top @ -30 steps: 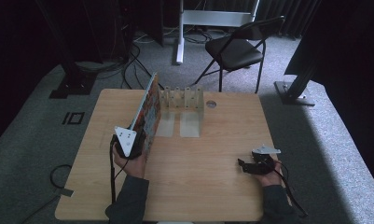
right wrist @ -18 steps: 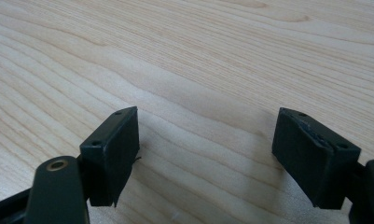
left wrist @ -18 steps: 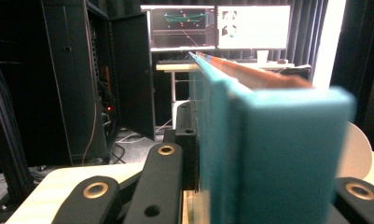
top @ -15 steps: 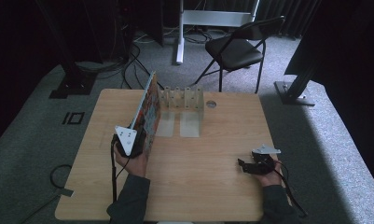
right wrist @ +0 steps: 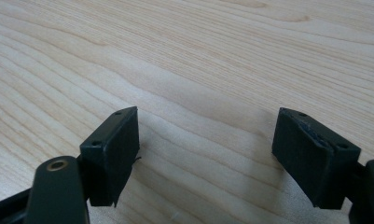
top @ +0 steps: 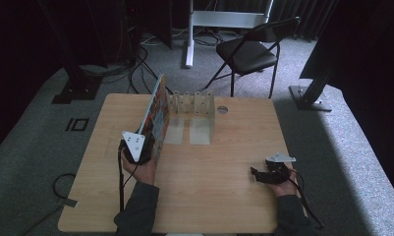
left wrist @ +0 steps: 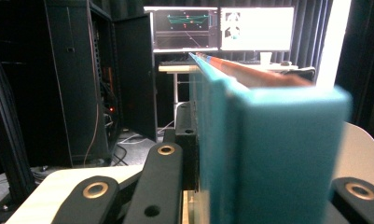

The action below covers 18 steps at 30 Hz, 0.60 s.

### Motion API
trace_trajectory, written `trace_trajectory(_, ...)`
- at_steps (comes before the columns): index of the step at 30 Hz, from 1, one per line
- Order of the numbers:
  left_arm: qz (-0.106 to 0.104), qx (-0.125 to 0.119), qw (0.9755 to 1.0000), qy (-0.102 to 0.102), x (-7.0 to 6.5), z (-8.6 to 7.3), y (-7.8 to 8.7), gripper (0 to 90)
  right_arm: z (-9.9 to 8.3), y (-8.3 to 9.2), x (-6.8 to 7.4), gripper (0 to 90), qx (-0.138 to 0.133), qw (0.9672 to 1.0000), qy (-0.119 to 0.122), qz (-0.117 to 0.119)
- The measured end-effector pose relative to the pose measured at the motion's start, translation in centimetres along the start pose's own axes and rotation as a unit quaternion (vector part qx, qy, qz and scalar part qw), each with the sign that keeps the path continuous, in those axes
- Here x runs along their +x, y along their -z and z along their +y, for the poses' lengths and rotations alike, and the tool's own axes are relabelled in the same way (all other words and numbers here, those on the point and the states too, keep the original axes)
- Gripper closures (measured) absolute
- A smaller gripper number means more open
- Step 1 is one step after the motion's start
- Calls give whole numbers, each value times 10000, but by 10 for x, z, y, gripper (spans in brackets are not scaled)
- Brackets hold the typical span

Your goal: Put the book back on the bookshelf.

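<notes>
2 grippers | L gripper (top: 141,147) clamps book (top: 155,110), blurred close-up | R gripper (right wrist: 205,156) agape, holds nothing

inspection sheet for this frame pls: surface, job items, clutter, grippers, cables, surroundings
Surface: wooden table, bare wood around the right hand.
Job's things: flat colourful book standing on edge, teal spine toward the left gripper; clear slotted rack behind it, with two clear base plates lying toward the person.
Clutter: nothing seen.
Grippers: left gripper shut on the book's near end; right gripper open, nothing between the jaws, low over the wood.
Cables: one trails from each gripper off the near edge; more on the floor beyond the table.
Surroundings: folding chair, grey carpet, dark curtains, monitors behind.
</notes>
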<state>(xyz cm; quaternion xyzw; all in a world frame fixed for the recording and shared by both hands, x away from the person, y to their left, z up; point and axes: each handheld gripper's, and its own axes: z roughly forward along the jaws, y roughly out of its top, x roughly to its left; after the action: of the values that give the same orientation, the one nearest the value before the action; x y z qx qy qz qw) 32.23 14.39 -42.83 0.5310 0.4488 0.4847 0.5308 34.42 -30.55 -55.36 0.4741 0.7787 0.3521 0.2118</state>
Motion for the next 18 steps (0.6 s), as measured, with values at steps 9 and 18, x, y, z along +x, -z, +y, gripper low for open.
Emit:
trace_trajectory(9, 27, 4, 10000, -4, -1, 0, -3, 803, 0, 0, 0, 225, 0, 10000, 0, -2)
trace_trajectory(18, 43, 9, 10000, -11, -1, 0, -7, 803, 0, 0, 0, 225, 3, 10000, 2, -1)
